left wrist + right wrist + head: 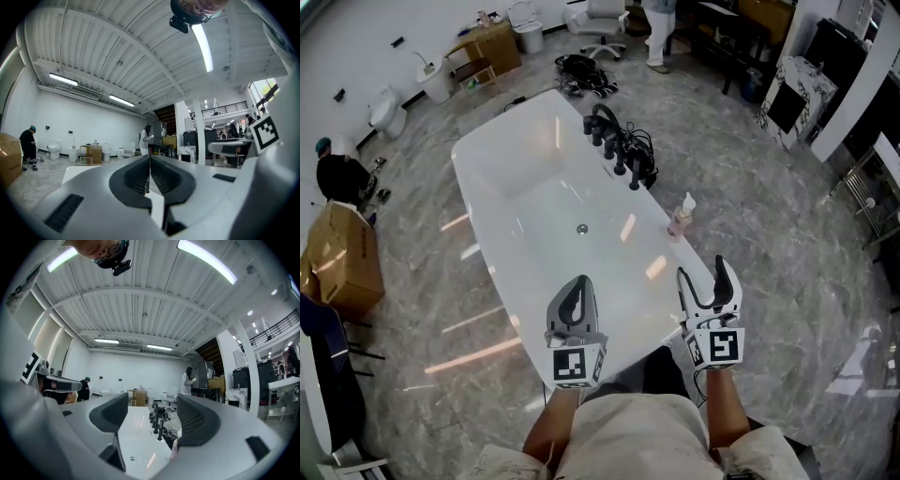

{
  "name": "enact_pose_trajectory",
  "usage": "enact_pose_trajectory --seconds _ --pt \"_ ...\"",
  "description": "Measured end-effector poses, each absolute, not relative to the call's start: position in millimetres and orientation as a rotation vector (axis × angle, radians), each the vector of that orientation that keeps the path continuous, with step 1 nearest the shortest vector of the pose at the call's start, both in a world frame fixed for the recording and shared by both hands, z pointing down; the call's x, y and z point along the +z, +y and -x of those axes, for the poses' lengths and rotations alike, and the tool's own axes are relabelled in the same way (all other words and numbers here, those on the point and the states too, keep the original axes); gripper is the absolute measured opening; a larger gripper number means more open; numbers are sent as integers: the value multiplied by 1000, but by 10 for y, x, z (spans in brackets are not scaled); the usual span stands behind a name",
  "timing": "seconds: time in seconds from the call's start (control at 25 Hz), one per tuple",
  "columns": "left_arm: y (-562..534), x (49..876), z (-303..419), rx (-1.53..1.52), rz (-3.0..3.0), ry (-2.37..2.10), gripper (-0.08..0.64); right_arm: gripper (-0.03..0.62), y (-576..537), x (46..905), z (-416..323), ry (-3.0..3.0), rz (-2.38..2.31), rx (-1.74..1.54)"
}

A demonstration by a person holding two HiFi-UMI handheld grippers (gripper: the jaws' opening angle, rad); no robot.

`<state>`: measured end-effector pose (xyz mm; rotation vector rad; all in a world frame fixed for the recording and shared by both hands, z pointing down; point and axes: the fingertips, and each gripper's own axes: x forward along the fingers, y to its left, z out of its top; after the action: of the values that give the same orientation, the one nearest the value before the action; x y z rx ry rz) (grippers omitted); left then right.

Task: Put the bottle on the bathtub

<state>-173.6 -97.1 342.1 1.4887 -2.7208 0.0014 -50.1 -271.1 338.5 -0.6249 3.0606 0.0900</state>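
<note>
Right tongs [703, 273] apart; pink bottle [680, 218] (white pump) upright.

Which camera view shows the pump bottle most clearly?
The head view: the whole bottle stands upright on the bathtub rim. The right gripper view shows only a pinkish sliver of it behind one jaw. The left gripper view does not show it.

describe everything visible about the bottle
The bottle is a small pump dispenser: pale pink body, white pump head. It stands upright on the white bathtub rim at the person's right, nearer than the black faucet set. Only the rim touches it; the open right gripper is short of it.
</note>
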Motion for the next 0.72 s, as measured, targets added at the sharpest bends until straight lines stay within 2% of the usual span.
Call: enact_pose_trajectory --seconds 0.72 --pt "-889 2428 1575 -10 -1714 -2802 6 290 -2316 2202 223 2853 671 228"
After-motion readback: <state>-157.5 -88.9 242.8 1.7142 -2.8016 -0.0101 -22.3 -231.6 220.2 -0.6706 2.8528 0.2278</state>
